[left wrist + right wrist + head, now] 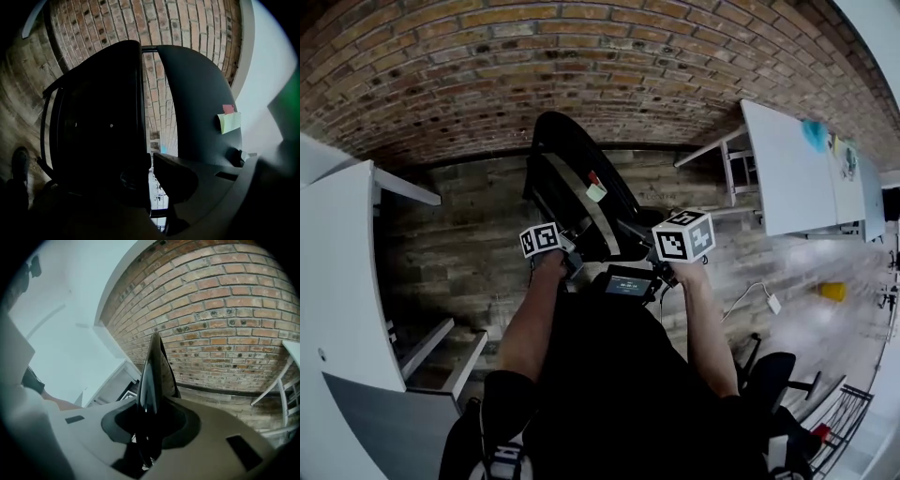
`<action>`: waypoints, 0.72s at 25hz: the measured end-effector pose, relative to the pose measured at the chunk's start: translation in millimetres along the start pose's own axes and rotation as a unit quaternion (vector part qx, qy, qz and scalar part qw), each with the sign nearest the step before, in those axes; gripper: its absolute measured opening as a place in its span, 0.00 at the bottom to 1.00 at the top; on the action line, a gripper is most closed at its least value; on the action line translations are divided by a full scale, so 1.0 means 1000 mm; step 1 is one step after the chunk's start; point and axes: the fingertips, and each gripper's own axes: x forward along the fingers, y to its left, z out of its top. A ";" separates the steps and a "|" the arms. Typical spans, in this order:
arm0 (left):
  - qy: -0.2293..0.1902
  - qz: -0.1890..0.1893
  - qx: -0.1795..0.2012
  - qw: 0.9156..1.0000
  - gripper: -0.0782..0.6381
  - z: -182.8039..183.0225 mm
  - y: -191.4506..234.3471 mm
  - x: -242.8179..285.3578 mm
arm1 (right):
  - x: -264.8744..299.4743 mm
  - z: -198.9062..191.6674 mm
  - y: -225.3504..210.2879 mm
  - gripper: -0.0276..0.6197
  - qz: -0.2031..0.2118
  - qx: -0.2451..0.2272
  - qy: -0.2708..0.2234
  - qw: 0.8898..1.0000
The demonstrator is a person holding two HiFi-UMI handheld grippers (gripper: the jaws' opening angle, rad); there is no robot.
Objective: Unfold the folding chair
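Folding chair stands directly ahead of both grippers, long axis upright. Right gripper clamps its thin glossy edge. Left gripper, jaws together, sits beside its dark panel.

A floor of worn wooden planks is shown. On it the folding chair is stood. One white bench is set right of the chair, another left of it; a white cable and a yellow object are laid right of the chair.
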 end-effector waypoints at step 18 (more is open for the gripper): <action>-0.022 0.003 0.002 1.000 0.18 -0.070 -0.004 0.001 | -0.043 -0.063 0.004 0.21 0.000 0.058 -0.028 0.998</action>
